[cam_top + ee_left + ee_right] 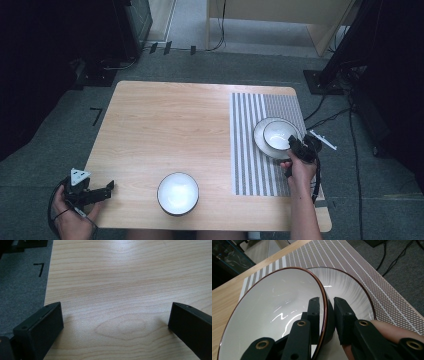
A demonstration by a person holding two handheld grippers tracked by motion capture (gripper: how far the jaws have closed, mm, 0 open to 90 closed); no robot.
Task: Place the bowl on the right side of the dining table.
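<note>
A pale wooden table (165,130) is seen from above, with a grey striped placemat (250,150) laid on its right side. On the placemat, toward its far right edge, a small white bowl with a dark rim (278,134) is nested inside a wider white bowl (259,137). The right gripper (296,146) is held at the near edge of these two. In the right gripper view, one black jaw is placed inside the small bowl (274,310) and the other outside its wall, over the wider bowl (347,287); a narrow gap is visible between the outer pad and the rim, so the jaws are nearly together around the rim but not pressed on it. A second white bowl (178,193) is set alone near the front edge of the table, well apart from the placemat. The left gripper (102,192) is held low at the front left corner of the table. In the left gripper view its jaws are spread wide apart over bare wood (125,290), with nothing between them.
</note>
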